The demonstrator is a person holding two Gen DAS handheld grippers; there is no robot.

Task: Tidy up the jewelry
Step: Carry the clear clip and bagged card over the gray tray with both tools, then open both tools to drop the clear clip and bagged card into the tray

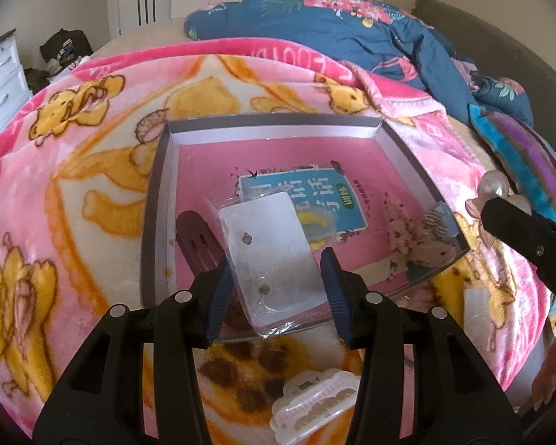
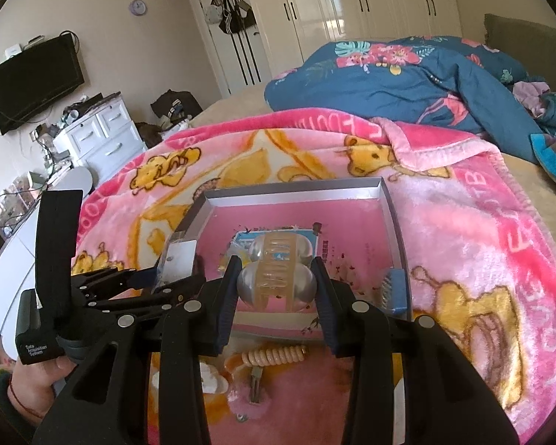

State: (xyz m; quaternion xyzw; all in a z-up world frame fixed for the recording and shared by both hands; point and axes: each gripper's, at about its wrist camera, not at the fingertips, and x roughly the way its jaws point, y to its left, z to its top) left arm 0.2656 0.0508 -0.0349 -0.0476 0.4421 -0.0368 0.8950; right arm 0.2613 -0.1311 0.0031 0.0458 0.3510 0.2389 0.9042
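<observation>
Left gripper (image 1: 276,278) clamped on earring card (image 1: 274,256) above tray (image 1: 159,185). Right gripper (image 2: 276,285) clamped on pearl hair clip (image 2: 276,272) over tray's near edge. White clip (image 1: 311,404) on blanket (image 1: 74,170).

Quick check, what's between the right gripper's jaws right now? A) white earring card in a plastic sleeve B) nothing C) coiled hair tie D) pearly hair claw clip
D. In the right wrist view the right gripper has its jaws closed against both sides of the pearly hair claw clip, held over the tray; the earring card is with the left gripper, and the coiled hair tie lies on the blanket.
</observation>
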